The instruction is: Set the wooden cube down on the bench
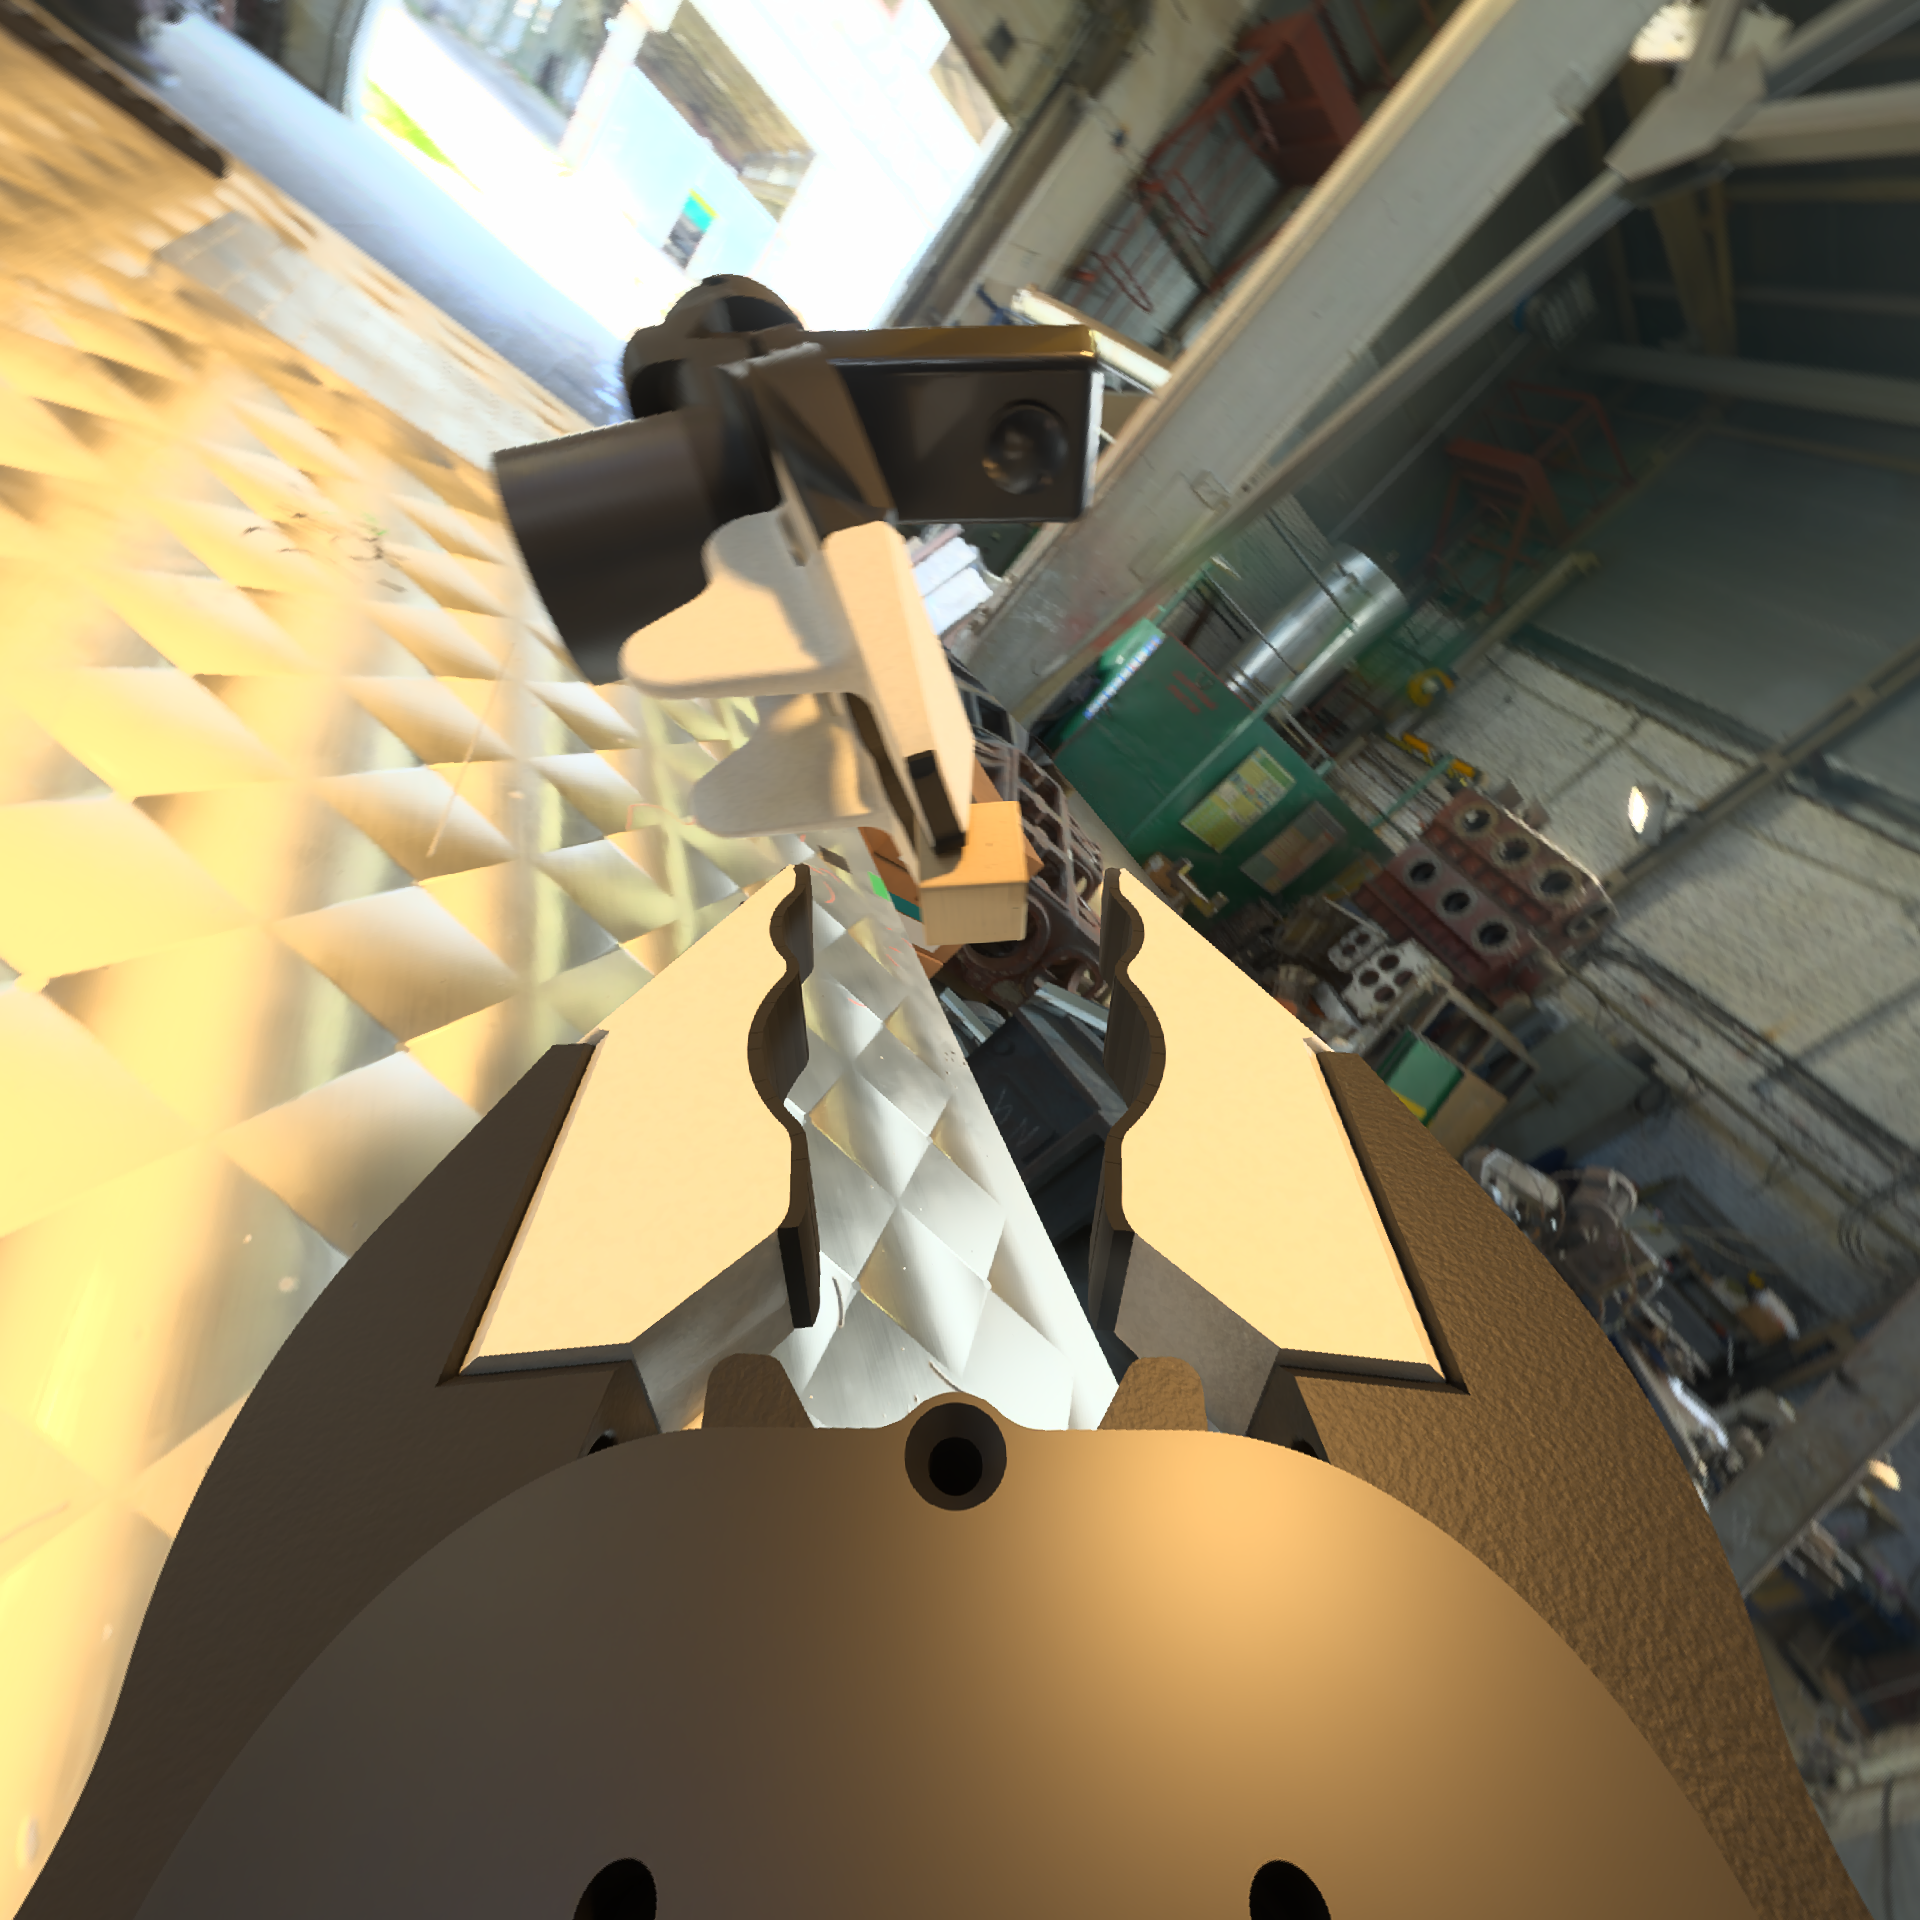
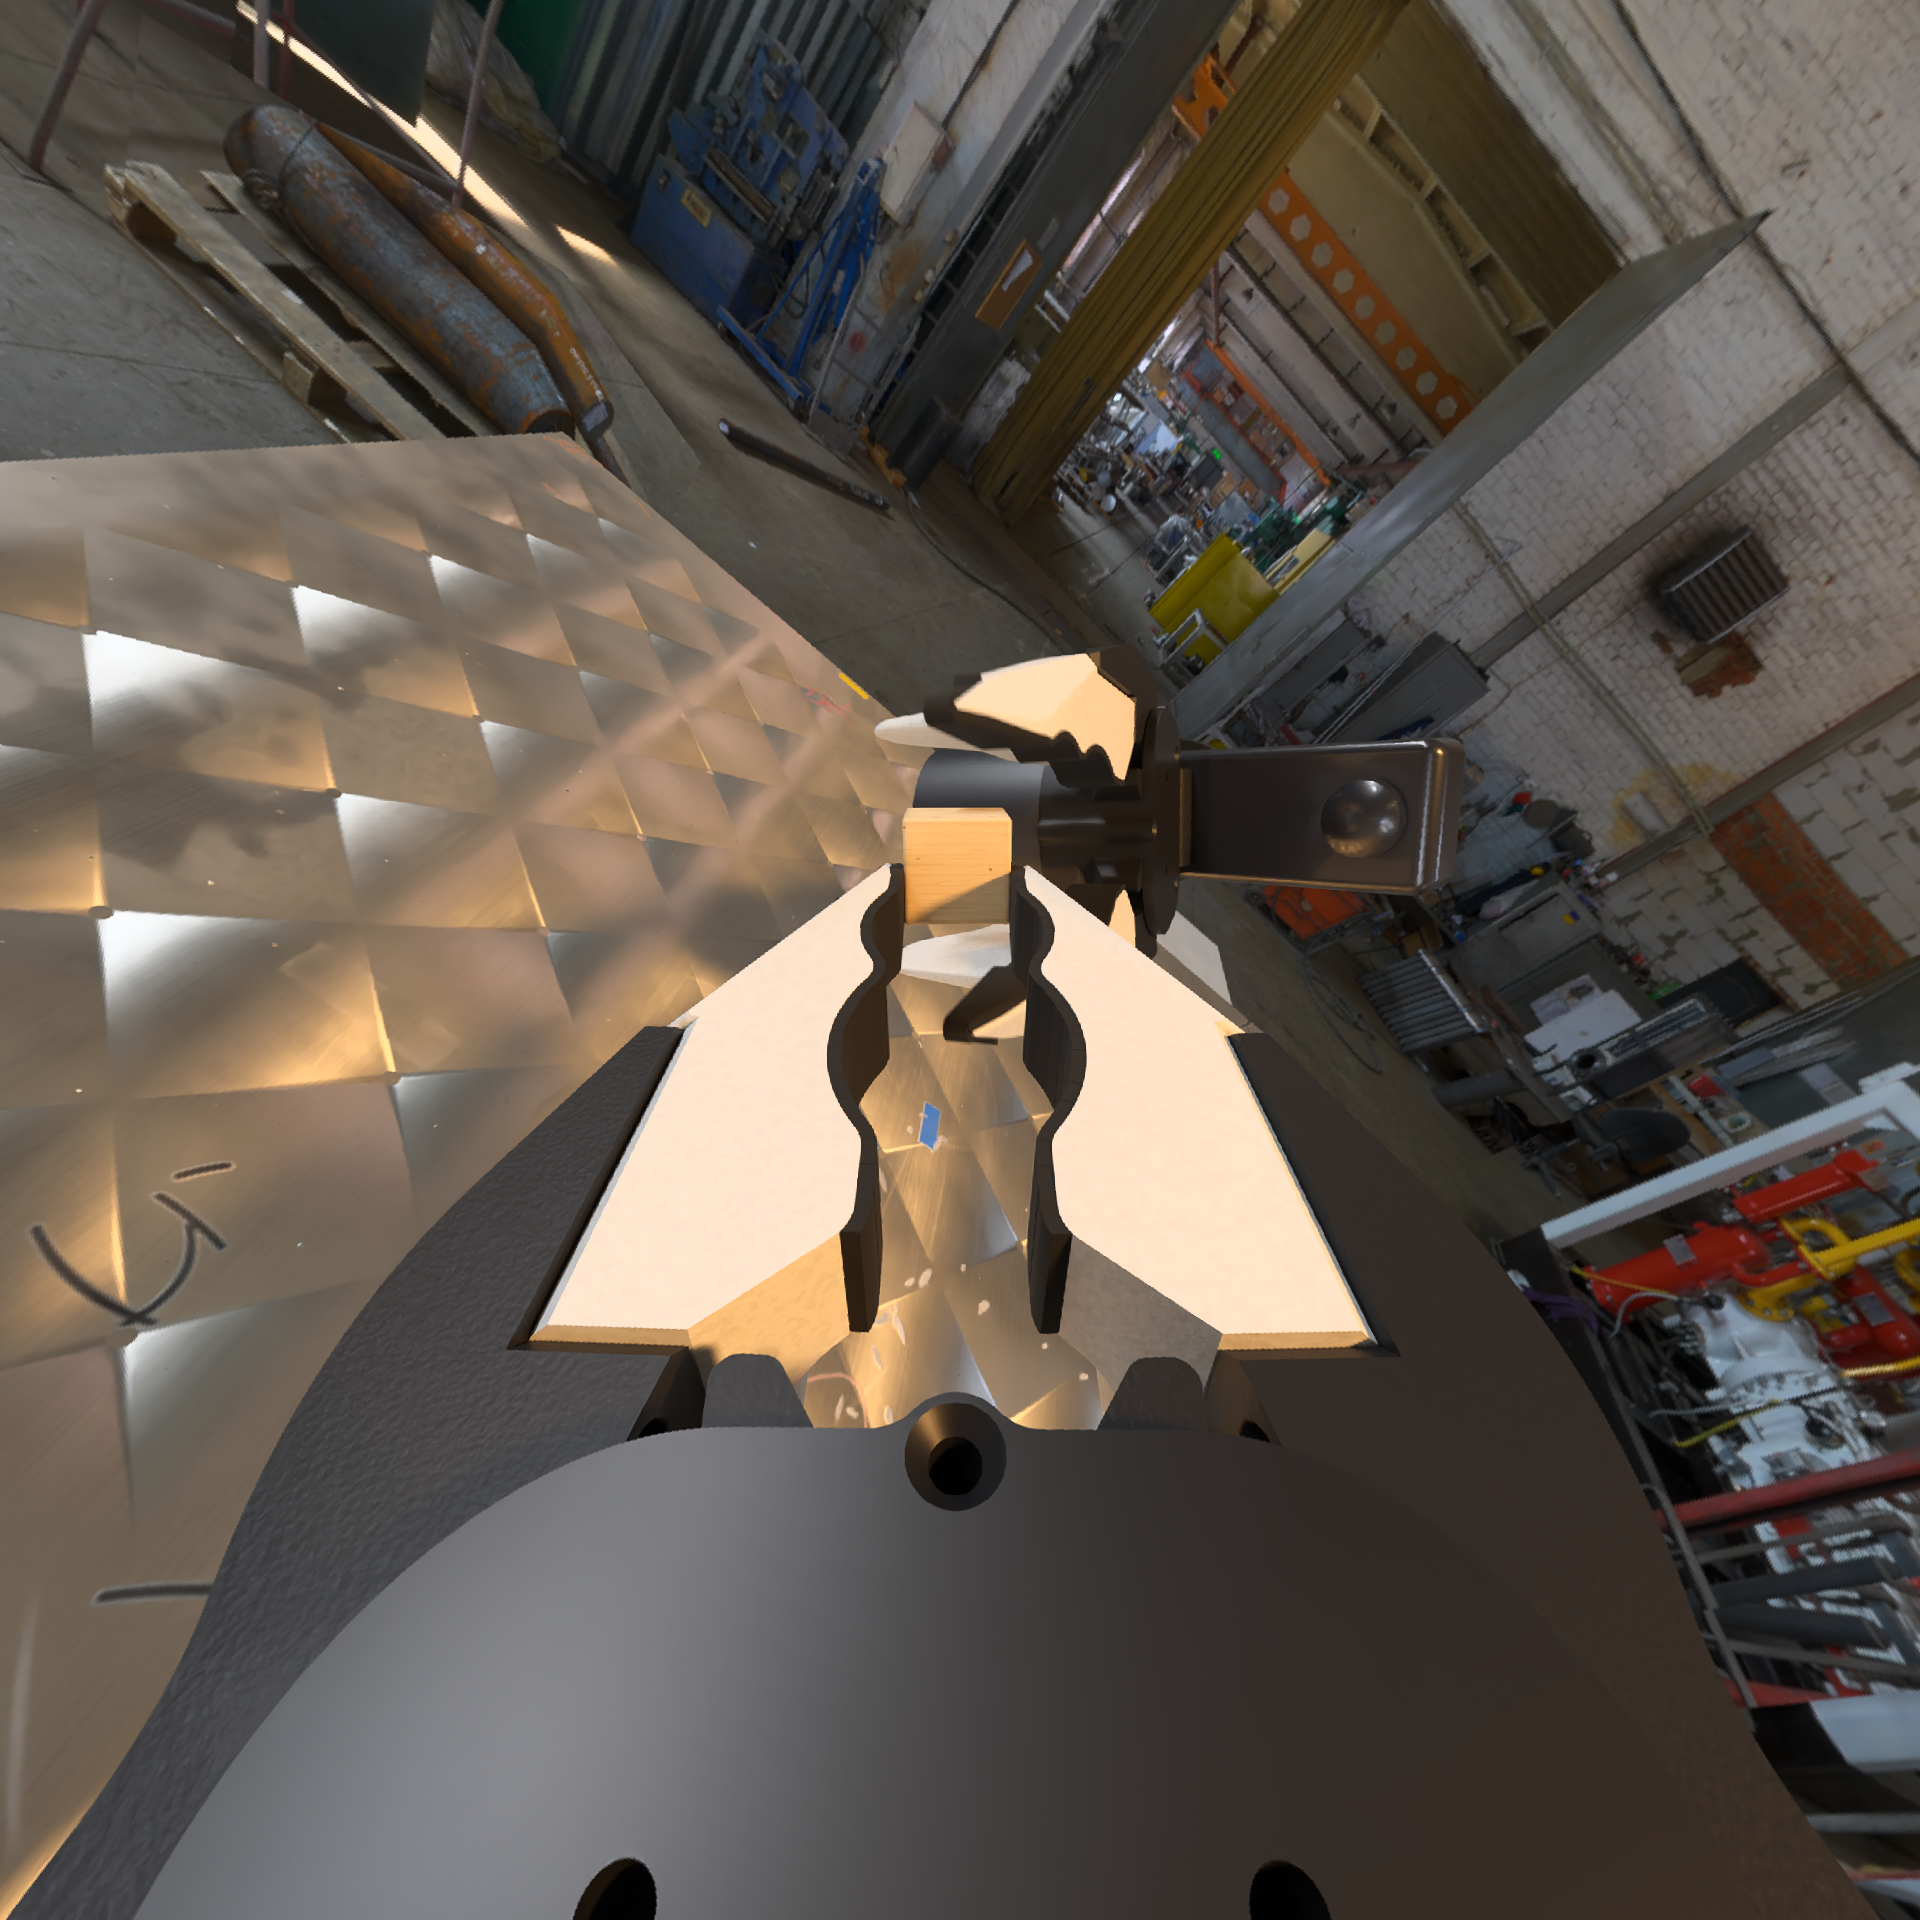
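Our right gripper (image 2: 956, 899) has its two fingers closed down on the wooden cube (image 2: 956, 868), pinching it at the very tips, with nothing of the block seated deeper between the scalloped inner faces. Our left gripper (image 1: 951, 899) holds nothing: its jaws stand spread wide, and between them we look out at the cube (image 1: 977, 883) a little way ahead, clamped by the other tool's fingers. The cube itself is a pale, plain block, level enough in the right wrist view, and it sits in the air beside the bench (image 2: 312, 790) rather than on it; in the left wrist view we see open space and workshop clutter past its far side, so we judge it is not yet resting on anything. The bench is a shiny metal sheet with a quilted diamond pattern (image 1: 260, 727), and it fills one side of both views, tilted by the camera angle. As for progress, we reckon the pick-up is done and the carry is under way; what is left is to bring the block down until it touches the metal, loosen the fingers, and back away. How near the cube is to the surface we cannot tell from these angles.
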{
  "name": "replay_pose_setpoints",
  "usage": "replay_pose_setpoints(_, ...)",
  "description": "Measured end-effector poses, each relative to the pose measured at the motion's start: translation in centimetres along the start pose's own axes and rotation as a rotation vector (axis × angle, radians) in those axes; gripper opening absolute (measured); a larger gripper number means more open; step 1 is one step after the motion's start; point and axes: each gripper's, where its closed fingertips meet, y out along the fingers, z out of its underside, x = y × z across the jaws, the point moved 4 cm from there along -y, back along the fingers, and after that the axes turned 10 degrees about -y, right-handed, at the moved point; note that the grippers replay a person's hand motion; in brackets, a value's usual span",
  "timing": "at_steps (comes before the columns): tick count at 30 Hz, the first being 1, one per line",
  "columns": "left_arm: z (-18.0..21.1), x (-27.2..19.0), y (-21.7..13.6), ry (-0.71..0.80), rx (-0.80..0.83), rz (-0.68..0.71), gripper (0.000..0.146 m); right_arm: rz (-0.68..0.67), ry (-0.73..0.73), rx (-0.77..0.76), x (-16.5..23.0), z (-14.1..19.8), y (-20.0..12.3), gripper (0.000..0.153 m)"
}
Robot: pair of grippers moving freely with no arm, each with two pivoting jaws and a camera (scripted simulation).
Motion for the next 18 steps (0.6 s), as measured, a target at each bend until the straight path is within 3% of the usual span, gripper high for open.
replay_pose_setpoints(2, -0.4, 0.7, -0.4, -0.041, -0.036, -0.068, 0.056, -0.012, 0.022, 0.016, -0.1, 0.1, -0.4, 0.019)
replay_pose_setpoints(4, -0.9, 1.1, -1.4, -0.037, -0.085, -0.143, 0.056, -0.035, 0.079, 0.137, -0.1, 1.4, -1.7, 0.019)
replay_pose_setpoints(7, -1.3, 0.8, -3.5, -0.011, -0.153, -0.295, 0.056, -0.13, 0.267, 0.5, 2.1, 6.4, -6.1, 0.019)
replay_pose_setpoints(10, -1.4, 0.3, -5.4, 0.033, -0.203, -0.51, 0.056, -0.215, 0.508, 0.951, 6.2, 12.6, -12.7, 0.019)
replay_pose_setpoints(12, -1.5, -0.1, -6.2, 0.055, -0.228, -0.623, 0.056, -0.227, 0.617, 1.139, 8.9, 14.7, -16.4, 0.019)
replay_pose_setpoints(15, -1.4, -0.9, -6.8, 0.085, -0.243, -0.725, 0.055, -0.173, 0.744, 1.194, 11.2, 15.8, -19.3, 0.019)
replay_pose_setpoints(18, -1.1, -1.5, -7.0, 0.114, -0.235, -0.817, 0.054, -0.154, 0.834, 1.21, 12.5, 16.0, -20.1, 0.019)
